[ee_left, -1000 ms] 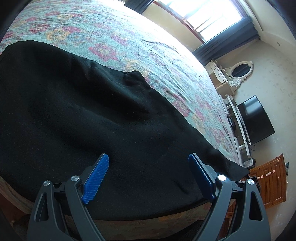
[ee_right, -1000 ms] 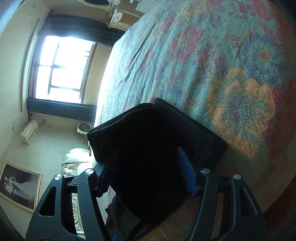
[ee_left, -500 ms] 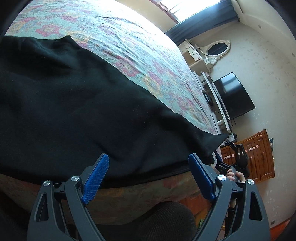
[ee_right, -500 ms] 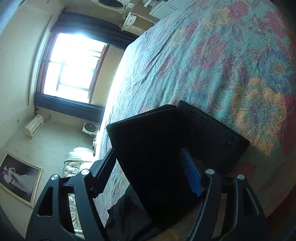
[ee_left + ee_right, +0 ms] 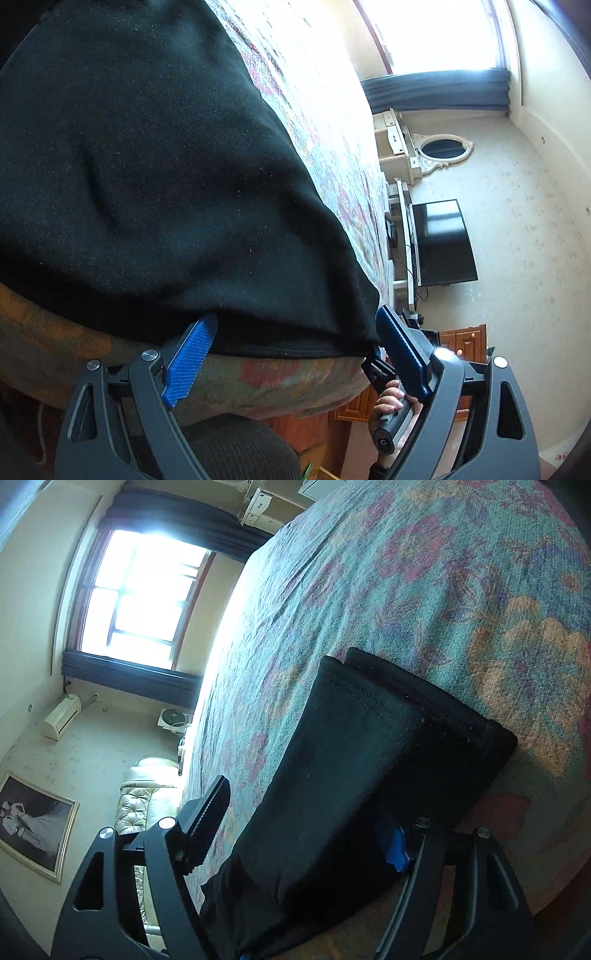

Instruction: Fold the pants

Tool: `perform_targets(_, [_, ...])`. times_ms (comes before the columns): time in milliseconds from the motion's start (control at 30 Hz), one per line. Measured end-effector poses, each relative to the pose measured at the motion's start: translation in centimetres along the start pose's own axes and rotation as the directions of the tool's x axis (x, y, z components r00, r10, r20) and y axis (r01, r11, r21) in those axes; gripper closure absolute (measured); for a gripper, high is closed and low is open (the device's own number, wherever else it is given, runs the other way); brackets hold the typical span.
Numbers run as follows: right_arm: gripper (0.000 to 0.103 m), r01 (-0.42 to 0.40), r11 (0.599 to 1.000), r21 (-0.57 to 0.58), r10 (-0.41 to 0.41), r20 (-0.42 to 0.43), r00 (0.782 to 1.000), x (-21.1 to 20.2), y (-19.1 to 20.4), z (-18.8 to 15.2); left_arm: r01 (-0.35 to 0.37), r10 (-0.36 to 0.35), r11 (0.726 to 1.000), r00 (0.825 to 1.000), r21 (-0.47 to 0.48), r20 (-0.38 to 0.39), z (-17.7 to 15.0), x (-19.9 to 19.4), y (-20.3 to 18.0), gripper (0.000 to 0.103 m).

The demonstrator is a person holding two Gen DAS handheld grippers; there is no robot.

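Note:
Black pants lie along the near edge of the flowered bedspread. My left gripper is open, its blue pads just below the pants' hem at the bed edge, touching nothing. In the right wrist view the folded leg ends lie stacked on the bedspread. My right gripper is open with the cloth lying between its jaws; the right pad is mostly hidden behind the fabric. The other hand and gripper handle show past the pants' corner.
A TV, an oval mirror and a wooden cabinet stand beyond the bed's far end. A bright window, a tufted sofa and a framed picture are on the other side.
My left gripper has drawn back and swung right along the bed edge, from over the pants to just below their hem. My right gripper has backed off slightly, its jaws wider around the leg ends.

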State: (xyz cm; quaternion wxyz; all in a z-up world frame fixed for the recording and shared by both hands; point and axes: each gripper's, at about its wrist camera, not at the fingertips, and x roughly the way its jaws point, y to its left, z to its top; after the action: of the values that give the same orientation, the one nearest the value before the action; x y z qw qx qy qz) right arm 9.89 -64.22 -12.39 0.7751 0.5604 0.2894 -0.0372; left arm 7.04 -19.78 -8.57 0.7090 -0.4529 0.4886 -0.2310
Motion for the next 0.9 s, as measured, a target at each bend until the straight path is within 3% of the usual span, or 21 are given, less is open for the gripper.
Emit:
perform_targets(133, [0.033,0.030,0.999,-0.016,-0.030,-0.005,1.000,1.1,-0.1,-0.4,-0.016,0.018,0.999,0.999,-0.040,0.032,0.1,0.0,0.3,0.017])
perform_targets(200, [0.049,0.052,0.998,-0.040,-0.052,-0.005,0.999,1.4,-0.1,-0.6,-0.024,0.027,0.998,0.998,-0.057,0.049,-0.1,-0.1,0.2,0.017])
perform_targets(233, [0.052,0.057,0.997,-0.049,-0.057,-0.005,0.998,1.6,-0.1,-0.6,-0.027,0.031,0.998,0.998,-0.064,0.057,-0.2,-0.2,0.2,0.017])
perform_targets(267, [0.061,0.062,0.997,-0.055,-0.062,-0.003,0.998,1.8,0.1,-0.6,-0.030,0.034,0.997,0.997,-0.072,0.067,-0.3,-0.3,0.2,0.022])
perform_targets(300, [0.070,0.065,0.996,-0.056,-0.065,-0.001,0.998,1.9,0.0,-0.4,-0.027,0.032,0.996,0.997,-0.082,0.072,-0.1,-0.2,0.2,0.032])
perform_targets(333, [0.074,0.060,0.997,-0.051,-0.060,0.001,0.998,1.9,-0.1,-0.3,-0.033,0.038,0.995,0.998,-0.089,0.054,0.0,0.1,0.4,0.061])
perform_targets(400, [0.080,0.047,0.998,-0.037,-0.047,0.002,0.999,1.9,-0.5,0.0,-0.075,0.076,0.989,0.997,-0.127,0.002,0.1,0.8,1.4,0.094])
perform_targets(500, [0.086,0.038,0.998,-0.046,-0.038,0.002,0.999,1.8,-0.4,0.3,-0.038,0.041,0.975,0.999,-0.217,0.010,-0.2,0.9,3.0,0.096])
perform_targets(767, [0.096,0.004,0.996,-0.088,-0.004,0.007,1.000,1.2,1.5,1.5,-0.023,0.025,0.999,0.994,-0.026,0.109,0.3,-1.3,-0.6,0.097])
perform_targets(900, [0.096,-0.030,0.991,-0.132,0.032,0.015,0.999,-0.2,2.7,1.9,-0.009,0.011,1.000,0.995,-0.022,0.103,-0.3,-2.1,-1.2,0.097])
